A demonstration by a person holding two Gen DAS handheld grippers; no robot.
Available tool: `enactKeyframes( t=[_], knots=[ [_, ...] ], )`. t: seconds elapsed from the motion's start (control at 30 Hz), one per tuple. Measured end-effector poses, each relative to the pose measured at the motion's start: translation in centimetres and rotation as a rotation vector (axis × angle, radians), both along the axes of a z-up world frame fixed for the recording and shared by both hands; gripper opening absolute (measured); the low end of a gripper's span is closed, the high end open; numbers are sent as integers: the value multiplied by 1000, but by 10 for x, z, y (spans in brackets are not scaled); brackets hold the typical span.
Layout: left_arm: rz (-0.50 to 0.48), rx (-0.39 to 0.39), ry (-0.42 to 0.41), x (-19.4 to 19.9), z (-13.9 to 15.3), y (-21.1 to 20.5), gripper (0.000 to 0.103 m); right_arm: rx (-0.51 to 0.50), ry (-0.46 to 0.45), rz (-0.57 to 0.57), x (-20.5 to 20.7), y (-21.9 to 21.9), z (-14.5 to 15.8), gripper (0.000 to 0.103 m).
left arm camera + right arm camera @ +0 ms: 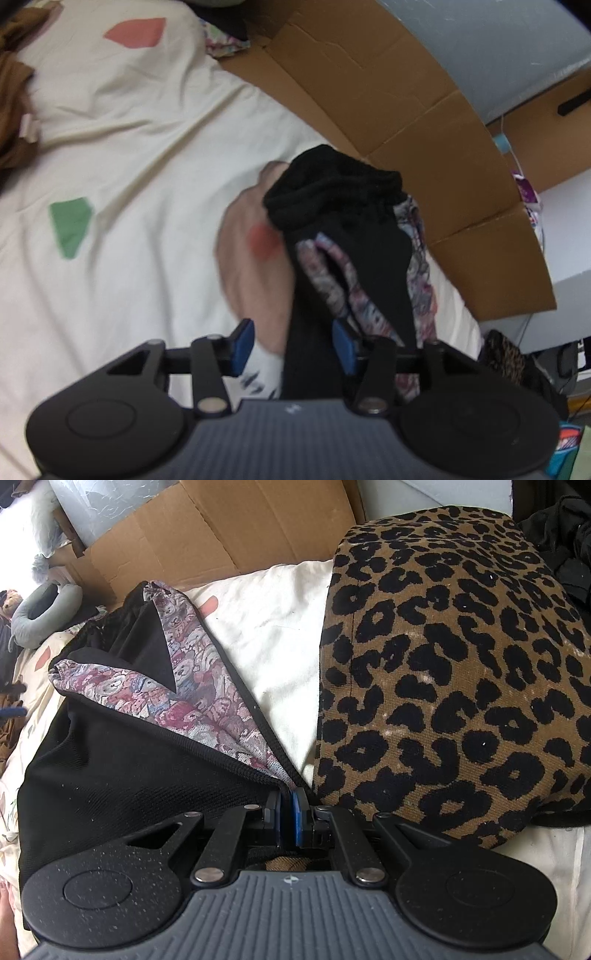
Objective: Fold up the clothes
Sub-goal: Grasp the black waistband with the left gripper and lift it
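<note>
A black garment (351,258) with a pink-grey patterned lining (332,280) hangs bunched over the cream bed sheet (129,147) in the left wrist view. My left gripper (293,345) stands open; the cloth runs between its blue pads (243,343), close to the right one, and is not pinched. In the right wrist view the same garment (129,775) lies spread on the bed with its lining (177,686) turned up. My right gripper (286,808) is shut on the garment's zipped edge.
A leopard-print cushion (443,664) lies right of the garment. Flattened cardboard (424,129) (221,528) lines the bed's far side. A grey neck pillow (44,609) sits at the far left. Brown cloth (14,103) lies at the sheet's edge. A blurred pinkish lump (251,266) sits beside the hanging cloth.
</note>
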State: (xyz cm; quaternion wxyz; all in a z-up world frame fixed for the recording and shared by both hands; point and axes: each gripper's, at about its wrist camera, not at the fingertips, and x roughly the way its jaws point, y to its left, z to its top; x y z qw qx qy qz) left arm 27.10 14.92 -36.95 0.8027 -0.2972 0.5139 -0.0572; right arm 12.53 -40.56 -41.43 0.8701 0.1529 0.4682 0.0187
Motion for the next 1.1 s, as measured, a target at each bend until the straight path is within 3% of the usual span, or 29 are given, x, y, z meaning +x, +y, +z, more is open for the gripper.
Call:
enactKeyframes(
  t=[0.07, 0.37, 0.43, 0.5, 0.6, 1.1],
  knots=[
    [-8, -5, -12, 11, -4, -5, 58, 1, 1, 2, 0, 0, 0, 10],
    [31, -41, -61, 39, -34, -15, 55, -5, 3, 13, 1, 1, -1, 10],
    [54, -64, -73, 40, -38, -13, 46, -7, 4, 17, 1, 2, -2, 10],
    [68, -94, -86, 40, -38, -10, 22, -10, 4, 20, 1, 2, -2, 10],
    [41, -103, -90, 42, -30, -9, 12, -14, 5, 25, 1, 3, -2, 10],
    [-52, -41, -153, 85, 25, -44, 6, -47, -7, 34, -2, 7, 1, 11]
  ],
)
